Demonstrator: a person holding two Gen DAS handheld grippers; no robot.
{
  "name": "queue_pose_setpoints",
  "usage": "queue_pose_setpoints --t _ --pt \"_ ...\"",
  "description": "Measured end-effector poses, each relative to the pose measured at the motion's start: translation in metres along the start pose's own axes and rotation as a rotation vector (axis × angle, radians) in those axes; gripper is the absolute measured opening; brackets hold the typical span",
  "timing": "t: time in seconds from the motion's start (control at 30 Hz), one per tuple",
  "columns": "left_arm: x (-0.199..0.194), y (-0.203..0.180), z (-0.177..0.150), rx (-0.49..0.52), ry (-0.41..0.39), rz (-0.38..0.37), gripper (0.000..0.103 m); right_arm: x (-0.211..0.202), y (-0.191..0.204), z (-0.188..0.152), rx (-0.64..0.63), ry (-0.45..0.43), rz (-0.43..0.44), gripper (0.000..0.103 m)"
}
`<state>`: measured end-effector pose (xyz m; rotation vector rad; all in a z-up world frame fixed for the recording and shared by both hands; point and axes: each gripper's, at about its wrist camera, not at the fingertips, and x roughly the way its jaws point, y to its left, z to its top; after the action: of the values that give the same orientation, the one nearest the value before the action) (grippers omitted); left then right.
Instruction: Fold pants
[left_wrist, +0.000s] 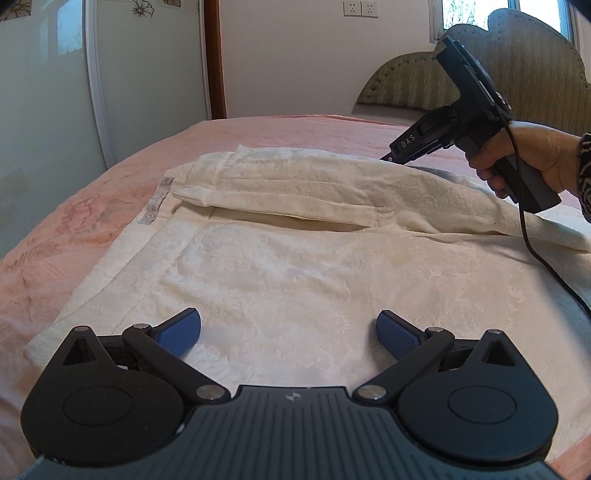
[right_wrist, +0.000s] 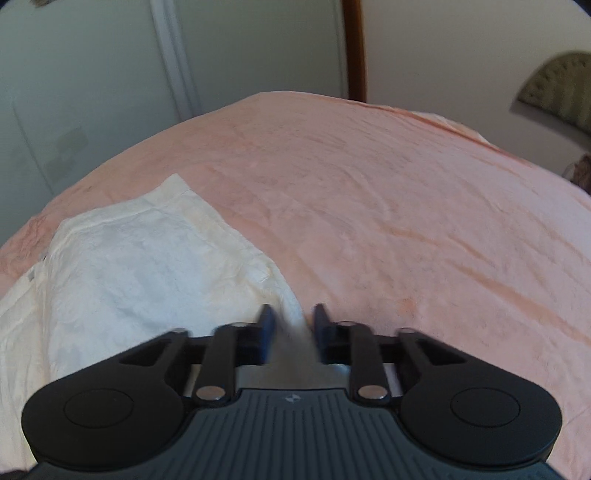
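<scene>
While the left gripper (left_wrist: 289, 334) hovers with its blue pads (left_wrist: 180, 332) spread wide and nothing between them, the cream pants (left_wrist: 295, 266) lie flat on the bed directly beneath and ahead of it. Further ahead and to its right, the right gripper (right_wrist: 291, 325) has its jaws drawn close on a pinch of the far pant leg (left_wrist: 295, 184), lifting that edge so it drapes over the near leg; in the right wrist view the fabric runs down between the two fingers, though blur hides how firmly it is caught.

By my reading, the fold is at an early stage: one leg looks partly brought over the other, its edges are not yet lined up, and the crosswise folds remain. The waistband with its grey label (left_wrist: 155, 205) sits ahead and to the left of the left gripper, unfolded.

Beyond the pants stretches the pink bedspread (right_wrist: 406, 203), wrinkled but bare. The right gripper's black cable (left_wrist: 524, 236) trails across the fabric on the right and could drag on it. Farthest off stand the padded headboard (left_wrist: 480, 81), a white wardrobe (left_wrist: 44, 110), and wall sockets (left_wrist: 360, 8).
</scene>
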<state>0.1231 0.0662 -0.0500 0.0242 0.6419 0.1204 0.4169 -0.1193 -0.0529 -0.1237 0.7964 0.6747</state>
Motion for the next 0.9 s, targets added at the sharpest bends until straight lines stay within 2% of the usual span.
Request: queue_pose_setpoints --t 0.2,0.37,0.47,0.57,0.7,0.8,0.9 --pt "-0.003 0.009 0.001 -0.052 -0.020 -0.021 0.102 -0.029 0.055 -0.010 -0.242 -0.103 -0.155 0.006" --pt "-0.016 0.041 0.007 -0.253 -0.087 -0.056 0.102 -0.080 0.121 -0.037 -0.466 -0.200 -0.244 0.006" --pt "-0.028 0.059 0.010 -0.365 -0.130 -0.106 0.102 -0.116 0.161 -0.064 -0.578 -0.243 -0.260 0.006" --pt "-0.041 0.074 0.013 -0.457 -0.179 -0.192 0.102 -0.143 0.198 -0.095 -0.670 -0.249 -0.225 0.006" --pt "-0.054 0.083 0.013 -0.525 -0.213 -0.262 0.102 -0.153 0.226 -0.133 -0.707 -0.221 -0.196 0.006" --pt "-0.052 0.090 0.016 -0.602 -0.173 -0.309 0.102 -0.147 0.225 -0.146 -0.621 -0.226 -0.175 0.006" --pt "-0.047 0.103 0.019 -0.727 -0.141 -0.343 0.101 -0.146 0.223 -0.150 -0.547 -0.251 -0.176 0.006"
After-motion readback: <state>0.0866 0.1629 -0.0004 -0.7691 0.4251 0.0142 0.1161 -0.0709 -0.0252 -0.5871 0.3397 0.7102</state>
